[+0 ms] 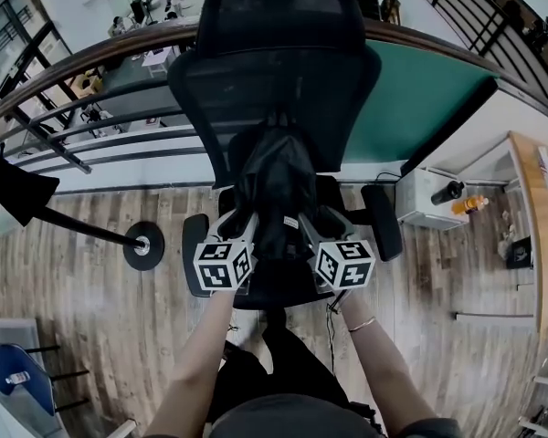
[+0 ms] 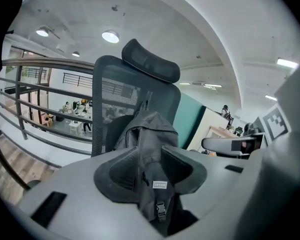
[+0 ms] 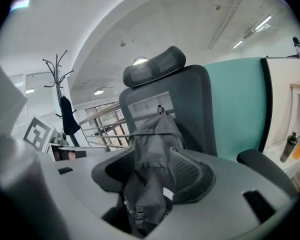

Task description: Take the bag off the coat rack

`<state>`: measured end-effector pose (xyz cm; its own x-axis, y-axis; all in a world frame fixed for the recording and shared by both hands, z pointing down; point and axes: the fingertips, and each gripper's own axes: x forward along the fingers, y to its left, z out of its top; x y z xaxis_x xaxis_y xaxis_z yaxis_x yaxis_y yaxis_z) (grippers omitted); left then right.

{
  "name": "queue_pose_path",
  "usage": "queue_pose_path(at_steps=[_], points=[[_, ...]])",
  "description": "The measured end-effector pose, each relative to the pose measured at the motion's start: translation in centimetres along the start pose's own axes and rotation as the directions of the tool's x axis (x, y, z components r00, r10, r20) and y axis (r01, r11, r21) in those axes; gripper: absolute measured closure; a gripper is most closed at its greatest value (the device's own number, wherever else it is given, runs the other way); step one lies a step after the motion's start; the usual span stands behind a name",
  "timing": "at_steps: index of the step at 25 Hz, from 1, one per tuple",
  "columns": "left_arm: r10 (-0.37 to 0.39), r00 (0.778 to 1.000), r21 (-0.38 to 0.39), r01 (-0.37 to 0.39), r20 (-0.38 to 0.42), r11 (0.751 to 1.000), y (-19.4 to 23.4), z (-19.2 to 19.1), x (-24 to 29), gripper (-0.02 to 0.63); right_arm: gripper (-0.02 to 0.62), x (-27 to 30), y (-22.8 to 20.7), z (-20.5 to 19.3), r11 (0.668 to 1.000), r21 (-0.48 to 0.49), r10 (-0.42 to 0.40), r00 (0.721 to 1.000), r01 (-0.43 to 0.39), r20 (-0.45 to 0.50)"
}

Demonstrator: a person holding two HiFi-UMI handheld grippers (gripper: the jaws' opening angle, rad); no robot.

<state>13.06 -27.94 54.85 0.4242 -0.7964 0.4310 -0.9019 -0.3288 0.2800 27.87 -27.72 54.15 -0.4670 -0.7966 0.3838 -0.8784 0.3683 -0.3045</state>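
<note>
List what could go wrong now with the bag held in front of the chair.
The left tongs and right tongs each pinch only soft folds of the black fabric backpack, so it could slip out. Its buckled strap hangs near the black mesh office chair and might snag on an armrest.

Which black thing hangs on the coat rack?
The black cloth on the metal coat rack; the black fabric backpack is gripped by left gripper and right gripper.
</note>
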Motion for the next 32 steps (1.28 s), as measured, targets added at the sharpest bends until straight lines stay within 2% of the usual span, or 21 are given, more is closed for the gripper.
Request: queue_pose_path(at_steps=[6, 10, 14, 22, 32], points=[[-0.009, 0.999, 0.036, 0.007, 0.037, 0.999, -1.0, 0.5, -3.2, 0.495, 0.415, -2.9, 2.3, -0.2, 1.000, -0.005, 0.012, 1.000, -0.012, 0.020], [-0.012, 0.998, 0.062, 0.008, 0.057, 0.998, -1.3, 0.8, -5.1, 0.524, 0.495, -4.6, 3.5, -0.2, 1.000, -0.023, 0.009, 0.999, -0.008, 0.031], [-0.016, 0.998, 0.083, 0.010, 0.069, 0.996, -1.6, 1.0, -6.9, 0.546, 0.547, -6.4, 4.7, -0.1, 1.000, -0.018, 0.010, 0.999, -0.010, 0.051], [-0.022, 0.995, 0.112, 0.012, 0.096, 0.994, -1.4, 0.9, -11.4, 0.571, 0.591, -9.4, 6.7, 0.0, 1.000, -0.027, -0.013, 0.996, 0.016, 0.091], [-0.026, 0.993, 0.142, 0.009, 0.115, 0.990, -0.9, 0.7, -16.0, 0.572, 0.592, -12.5, 9.3, -0.4, 0.998, -0.052, -0.034, 0.992, 0.041, 0.119]])
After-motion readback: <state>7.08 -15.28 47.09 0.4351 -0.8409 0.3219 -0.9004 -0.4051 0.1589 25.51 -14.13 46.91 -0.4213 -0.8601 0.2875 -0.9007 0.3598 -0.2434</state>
